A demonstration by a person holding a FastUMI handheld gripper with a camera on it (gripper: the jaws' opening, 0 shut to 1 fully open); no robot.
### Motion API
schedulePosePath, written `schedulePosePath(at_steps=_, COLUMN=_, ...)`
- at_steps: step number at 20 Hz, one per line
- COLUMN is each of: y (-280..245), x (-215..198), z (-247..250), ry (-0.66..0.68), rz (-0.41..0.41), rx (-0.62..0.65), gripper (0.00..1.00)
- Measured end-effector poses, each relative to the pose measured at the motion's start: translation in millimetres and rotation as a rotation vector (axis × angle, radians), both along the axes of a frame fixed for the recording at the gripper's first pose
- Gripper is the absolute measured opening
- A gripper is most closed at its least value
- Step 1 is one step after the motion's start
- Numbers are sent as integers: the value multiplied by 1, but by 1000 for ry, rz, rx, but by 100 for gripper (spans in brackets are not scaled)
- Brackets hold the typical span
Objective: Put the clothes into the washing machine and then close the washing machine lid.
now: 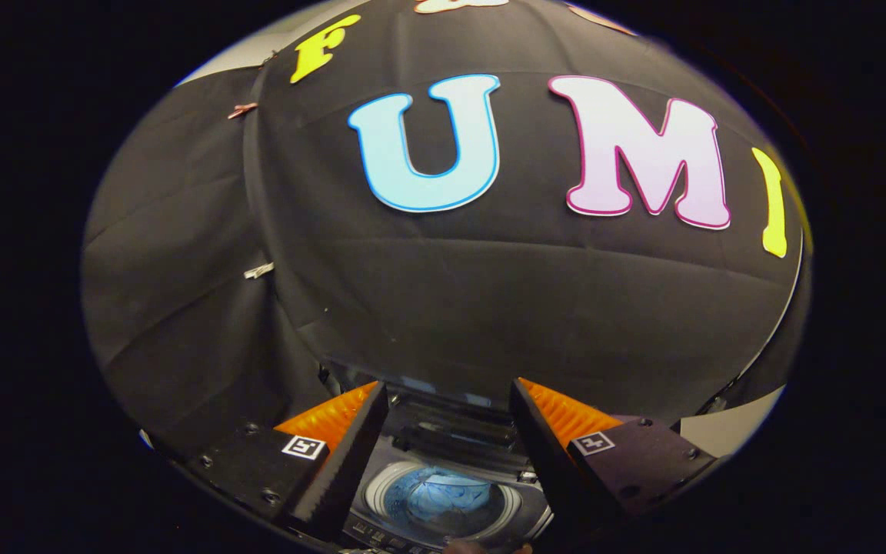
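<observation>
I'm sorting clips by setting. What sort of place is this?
Likely a staged recording booth: a draped black cloth wall stands behind a top-loading washing machine, whose open drum shows between the open gripper fingers.

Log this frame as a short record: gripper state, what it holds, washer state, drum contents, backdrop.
gripper: gripper open, fingers spread apart
held: nothing between the fingers
washing machine: washing machine below and between the fingers, lid raised at the back
drum contents: blue clothes lying inside the drum
backdrop: black cloth wall beyond the fingers
task step left: lid not yet closed
</observation>
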State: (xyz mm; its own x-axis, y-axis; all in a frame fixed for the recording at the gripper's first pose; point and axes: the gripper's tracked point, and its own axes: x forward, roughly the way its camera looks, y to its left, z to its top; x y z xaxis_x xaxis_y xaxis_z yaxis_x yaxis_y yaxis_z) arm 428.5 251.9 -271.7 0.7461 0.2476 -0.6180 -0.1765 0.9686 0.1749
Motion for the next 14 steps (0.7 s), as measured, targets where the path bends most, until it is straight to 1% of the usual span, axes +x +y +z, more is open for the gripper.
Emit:
schedulePosePath(at_steps=4, y=-9, x=24, z=-23, ry=16, rz=-14, rx=-5, gripper=100)
schedulePosePath(at_steps=7, y=-16, x=33, z=-36, ry=11, rz=-28, rx=-14, gripper=100)
schedulePosePath(at_steps=10, y=-28, x=46, z=-51, ry=8, rz=-60, rx=-42, gripper=100)
schedulePosePath(at_steps=12, y=-34, x=48, z=-62, ry=9, rz=-73, rx=-68, gripper=100)
schedulePosePath(at_steps=14, y=-34, x=44, z=-73, ry=47, rz=-66, rx=-79, gripper=100)
